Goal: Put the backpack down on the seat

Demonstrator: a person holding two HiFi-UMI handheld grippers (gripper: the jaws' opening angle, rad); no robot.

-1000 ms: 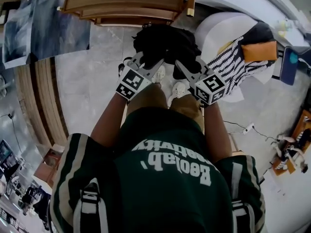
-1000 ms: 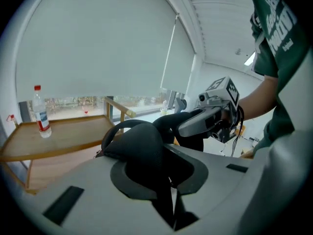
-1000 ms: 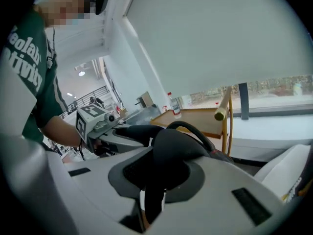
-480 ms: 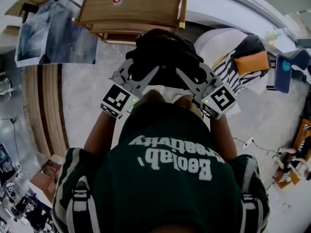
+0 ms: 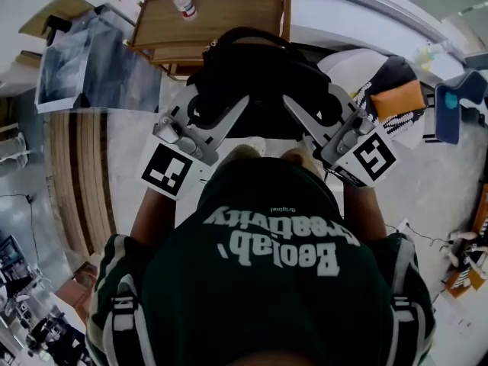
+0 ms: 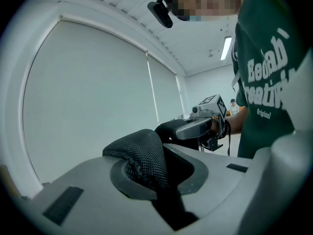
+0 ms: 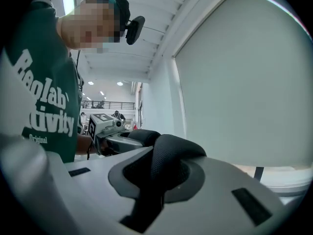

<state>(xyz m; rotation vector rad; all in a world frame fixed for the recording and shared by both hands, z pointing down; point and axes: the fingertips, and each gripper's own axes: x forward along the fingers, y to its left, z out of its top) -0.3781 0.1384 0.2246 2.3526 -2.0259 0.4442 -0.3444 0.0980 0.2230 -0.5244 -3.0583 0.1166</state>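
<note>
The black backpack (image 5: 255, 71) hangs in the air in front of the person, just before the wooden seat (image 5: 210, 17). My left gripper (image 5: 232, 111) is shut on one padded mesh shoulder strap (image 6: 142, 158), which bulges up out of its jaws. My right gripper (image 5: 297, 111) is shut on the other black strap (image 7: 171, 163). Each gripper view shows the opposite gripper across the bag: the right gripper (image 6: 205, 124) and the left gripper (image 7: 105, 126). The bag's lower part is hidden behind the grippers and the person's body.
A plastic bottle (image 5: 183, 2) stands on the wooden seat's left part. A large printed picture (image 5: 95, 59) lies left of it. To the right sit a white cushion with striped cloth (image 5: 358, 97), an orange pad (image 5: 396, 99) and a blue item (image 5: 450, 107). Cables (image 5: 415, 231) run over the floor.
Both grippers have risen together with the backpack, which now hangs higher, looks larger and is closer to the wooden seat. The grip on both straps is unchanged.
</note>
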